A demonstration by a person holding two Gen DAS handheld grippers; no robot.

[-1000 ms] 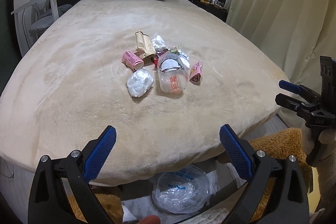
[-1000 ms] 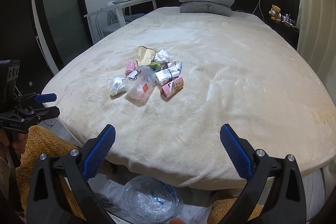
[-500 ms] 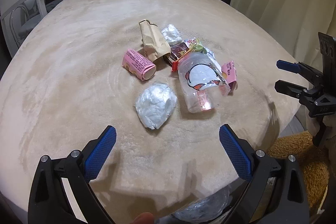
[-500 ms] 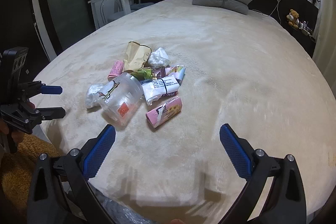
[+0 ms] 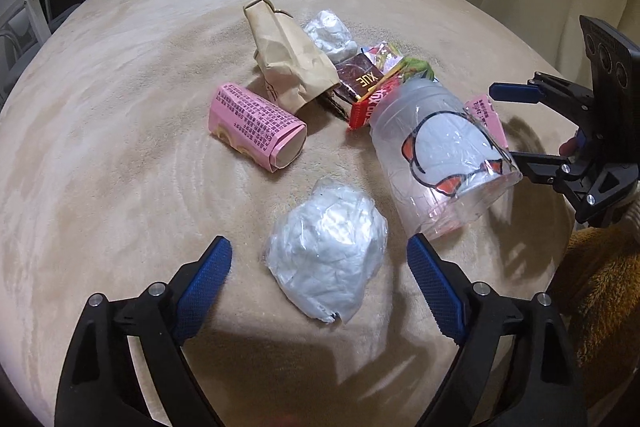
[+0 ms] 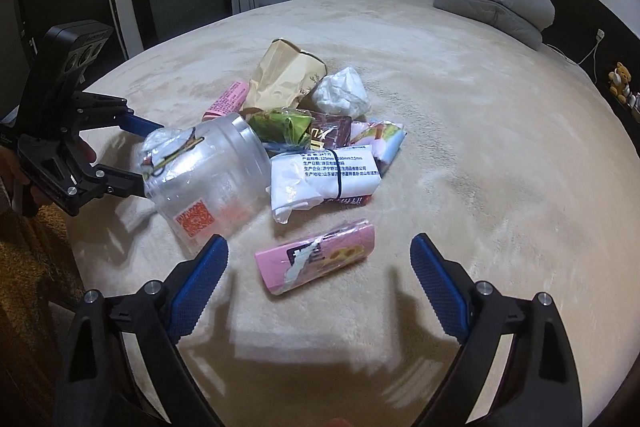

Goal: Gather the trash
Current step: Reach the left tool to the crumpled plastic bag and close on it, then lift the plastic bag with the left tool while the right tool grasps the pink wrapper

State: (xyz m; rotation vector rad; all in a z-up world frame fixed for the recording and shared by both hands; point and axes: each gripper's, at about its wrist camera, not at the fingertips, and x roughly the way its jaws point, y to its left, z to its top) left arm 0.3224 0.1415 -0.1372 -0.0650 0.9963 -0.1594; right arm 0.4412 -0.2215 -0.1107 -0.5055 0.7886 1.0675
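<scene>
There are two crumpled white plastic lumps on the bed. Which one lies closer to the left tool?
The bigger white lump, lying alone just ahead of the open left tool. The smaller one sits far back, behind the brown paper bag.

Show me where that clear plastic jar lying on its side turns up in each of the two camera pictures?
Left wrist view: the clear plastic jar lies right of centre, beyond the crumpled white bag, its open mouth toward the camera.
Right wrist view: the jar lies left of centre, beside the white wrapped packet.
Shared landmark: the brown paper bag at the far side of the pile.
</scene>
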